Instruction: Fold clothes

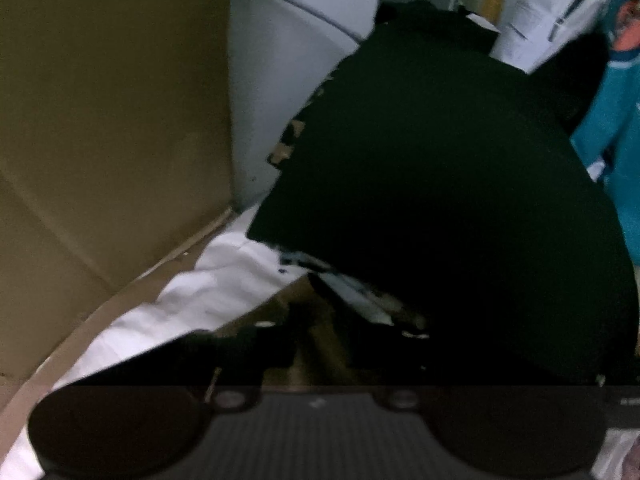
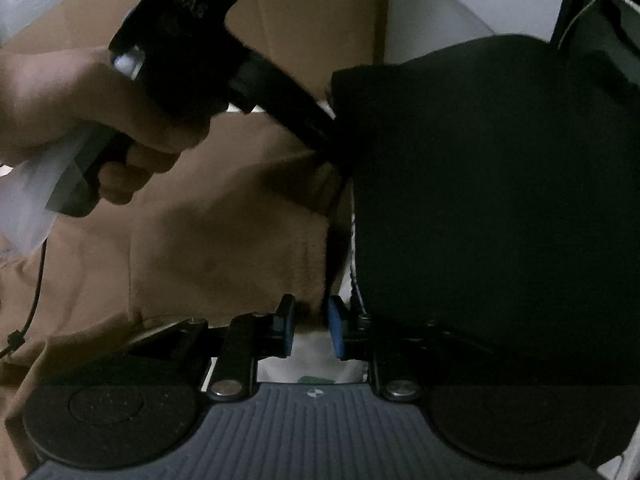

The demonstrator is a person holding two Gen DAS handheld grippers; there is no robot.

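In the left wrist view, one brown cardboard panel (image 1: 112, 112) is standing at the far left, with one white sheet (image 1: 192, 300) lying beside it. One black garment (image 1: 440, 184) is filling the middle and right, draping over the left hand-held gripper (image 1: 320, 332), whose fingers are sitting pressed together; whether cloth is pinched there is too dark to tell. One person in a teal top (image 1: 616, 128) is showing at the right edge.

In the right wrist view, one hand (image 2: 80, 120) is gripping the left tool's handle above one tan cloth (image 2: 208, 232). The right hand-held gripper (image 2: 311, 328) is standing slightly spread, its two blue pads (image 2: 335, 326) pinching nothing, beside the black garment.
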